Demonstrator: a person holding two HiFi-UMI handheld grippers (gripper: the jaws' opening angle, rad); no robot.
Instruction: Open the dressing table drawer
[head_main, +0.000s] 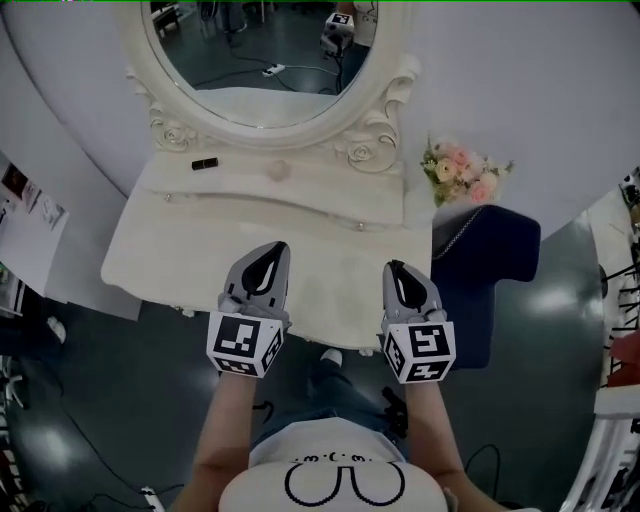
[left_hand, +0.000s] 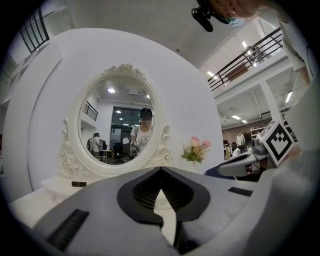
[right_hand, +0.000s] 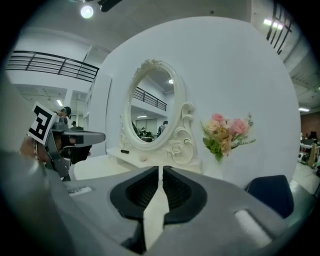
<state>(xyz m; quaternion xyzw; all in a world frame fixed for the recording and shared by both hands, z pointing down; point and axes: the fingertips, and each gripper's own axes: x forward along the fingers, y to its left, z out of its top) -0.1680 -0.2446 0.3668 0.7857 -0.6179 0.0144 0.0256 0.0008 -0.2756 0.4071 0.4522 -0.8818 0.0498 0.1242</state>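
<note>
Two empty tongs hover over the table (head_main: 150, 255), left tongs (head_main: 272, 250) clenched, right tongs (head_main: 396, 270) all but clenched, the knobbed drawer front (head_main: 265, 208) lying ahead, crosswise, about equally near both.

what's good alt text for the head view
Seen from above, the left gripper and right gripper, both shut and empty, hover over the front of a white dressing table with an oval mirror. To its right stand pink flowers and a dark blue chair.
</note>
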